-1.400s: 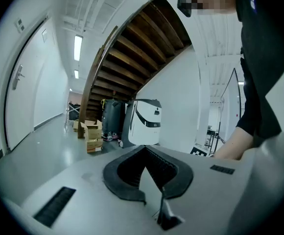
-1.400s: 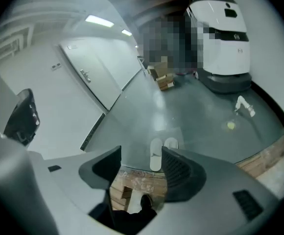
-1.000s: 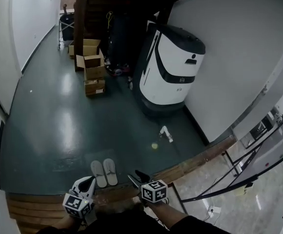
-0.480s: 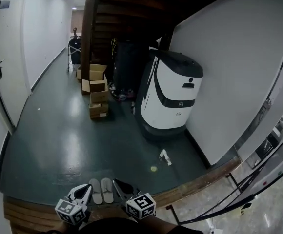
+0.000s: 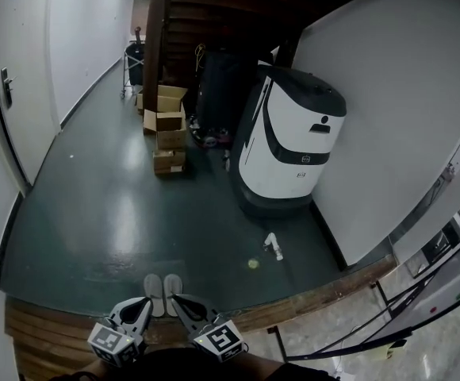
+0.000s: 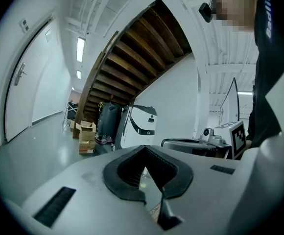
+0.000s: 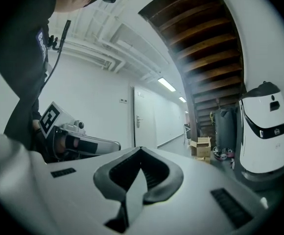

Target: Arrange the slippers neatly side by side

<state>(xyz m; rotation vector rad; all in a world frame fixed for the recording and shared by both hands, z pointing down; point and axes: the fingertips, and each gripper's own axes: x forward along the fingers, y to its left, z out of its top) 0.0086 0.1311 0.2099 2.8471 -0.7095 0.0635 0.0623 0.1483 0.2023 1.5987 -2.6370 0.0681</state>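
- The two slippers [image 5: 163, 290] lie flat on the dark green floor [image 5: 95, 213], side by side and close together.
- They are near you, just past the wooden step [image 5: 325, 286] that runs along the near edge of the floor.
- Your left tongs [image 5: 144, 304] are closed. The tips meet and nothing is between them.
- Your right tongs [image 5: 179, 300] are closed too, tip to tip, and they hold nothing.
- You hold both tongs close to you, next to each other. From the head view, their tips show right at the near ends of the slippers. You cannot tell from there if they touch the slippers.
- A small yellow thing [image 5: 252, 264] and a small white thing [image 5: 274, 246] lie on the floor to the right of the slippers, well apart from them.
- A big white machine [image 5: 289, 145] stands farther off on the right, beside the white wall.
- Some cardboard boxes [image 5: 169, 125] are piled up to the left of the machine, under the dark wooden stairs [image 5: 214, 6].
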